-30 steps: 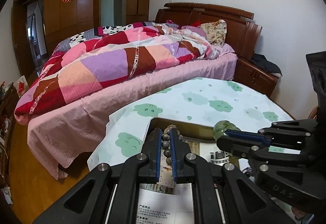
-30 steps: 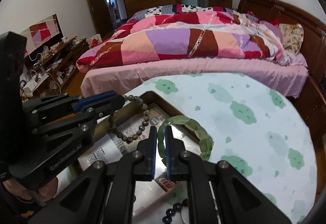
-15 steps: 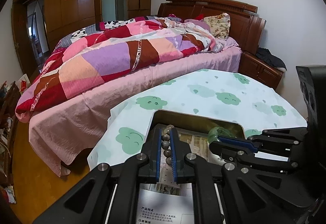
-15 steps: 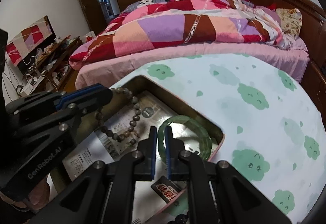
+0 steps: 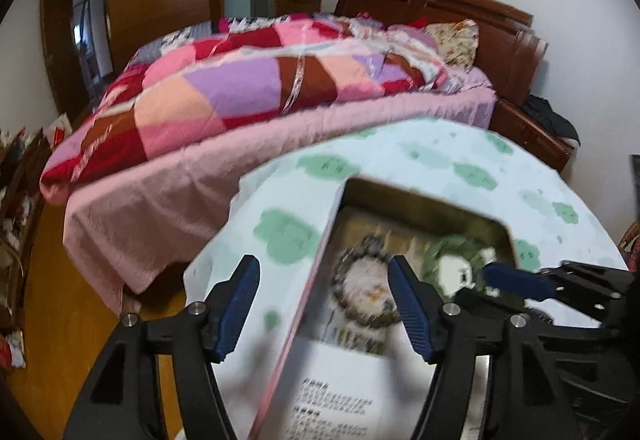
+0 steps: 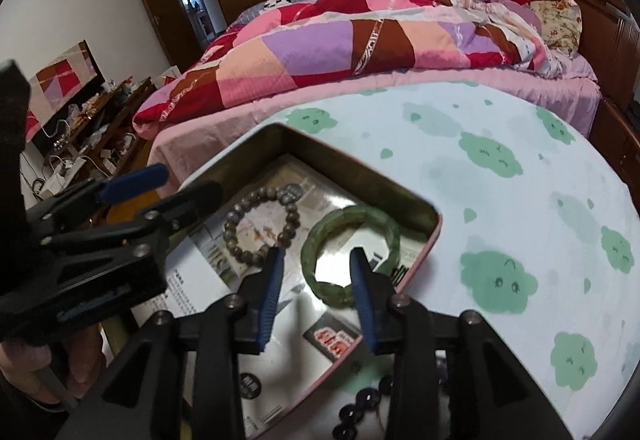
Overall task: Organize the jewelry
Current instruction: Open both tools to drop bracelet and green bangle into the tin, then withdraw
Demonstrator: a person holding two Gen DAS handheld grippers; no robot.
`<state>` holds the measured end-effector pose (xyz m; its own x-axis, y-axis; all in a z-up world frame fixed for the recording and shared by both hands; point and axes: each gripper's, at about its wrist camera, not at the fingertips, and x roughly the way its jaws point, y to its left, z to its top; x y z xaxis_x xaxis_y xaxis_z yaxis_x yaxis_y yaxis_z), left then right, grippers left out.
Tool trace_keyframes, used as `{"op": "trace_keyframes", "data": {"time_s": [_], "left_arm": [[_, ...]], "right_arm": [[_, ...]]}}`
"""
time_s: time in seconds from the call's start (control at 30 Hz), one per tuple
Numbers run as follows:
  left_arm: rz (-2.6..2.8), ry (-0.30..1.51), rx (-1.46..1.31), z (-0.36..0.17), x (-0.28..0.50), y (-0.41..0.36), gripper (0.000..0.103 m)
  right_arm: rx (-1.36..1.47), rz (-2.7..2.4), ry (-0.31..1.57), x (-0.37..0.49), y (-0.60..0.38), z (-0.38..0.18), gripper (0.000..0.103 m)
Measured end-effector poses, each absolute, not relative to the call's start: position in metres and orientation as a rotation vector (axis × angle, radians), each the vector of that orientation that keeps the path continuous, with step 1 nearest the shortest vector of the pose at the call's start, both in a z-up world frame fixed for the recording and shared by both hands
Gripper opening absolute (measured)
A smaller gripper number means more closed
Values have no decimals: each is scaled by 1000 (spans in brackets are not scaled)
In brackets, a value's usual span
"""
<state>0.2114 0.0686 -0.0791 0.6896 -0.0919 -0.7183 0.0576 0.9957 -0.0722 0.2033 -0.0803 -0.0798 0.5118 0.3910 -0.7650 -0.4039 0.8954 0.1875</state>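
A brown bead bracelet (image 6: pixel 262 226) and a green jade bangle (image 6: pixel 352 250) lie side by side inside an open tin box (image 6: pixel 434 218) lined with printed paper. My right gripper (image 6: pixel 316 294) is open, its fingers astride the near side of the bangle, holding nothing. My left gripper (image 5: pixel 322 306) is open and empty above the box's left wall; the view is blurred, with the bead bracelet (image 5: pixel 362 290) and the bangle (image 5: pixel 454 260) in front of it. The left gripper shows in the right wrist view (image 6: pixel 176 186), to the left of the bead bracelet.
The box stands on a round table with a white cloth printed with green clouds (image 6: pixel 500 200). A string of dark beads (image 6: pixel 364 404) lies on the cloth by the box's near edge. A bed with a patchwork quilt (image 6: pixel 360 44) stands behind the table.
Both grippers have opened. The bead bracelet left the left gripper and the green bangle left the right gripper; both now lie in the box. The left view has tilted down.
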Motion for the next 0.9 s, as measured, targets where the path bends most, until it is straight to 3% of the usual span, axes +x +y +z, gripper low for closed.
{"op": "trace_keyframes", "data": {"time_s": [0.37, 0.4, 0.47, 0.53, 0.63, 0.83, 0.9], "left_arm": [[-66, 847, -119, -101, 190, 93, 67], [-68, 837, -142, -99, 187, 97, 67], [-78, 797, -163, -90, 180, 98, 67], [-88, 761, -163, -78, 173, 96, 67], [-106, 704, -152, -60, 166, 90, 67], [-174, 578, -156, -39, 134, 68, 67], [-194, 589, -161, -37, 126, 59, 67]], "right_arm": [[6, 505, 932, 186, -75, -85, 39], [13, 510, 933, 186, -76, -85, 41], [34, 512, 919, 184, -79, -80, 58], [50, 492, 896, 179, -85, -69, 67], [65, 467, 847, 167, -102, -50, 69], [75, 359, 788, 136, -144, -34, 88], [59, 311, 781, 124, -157, -34, 89]]}}
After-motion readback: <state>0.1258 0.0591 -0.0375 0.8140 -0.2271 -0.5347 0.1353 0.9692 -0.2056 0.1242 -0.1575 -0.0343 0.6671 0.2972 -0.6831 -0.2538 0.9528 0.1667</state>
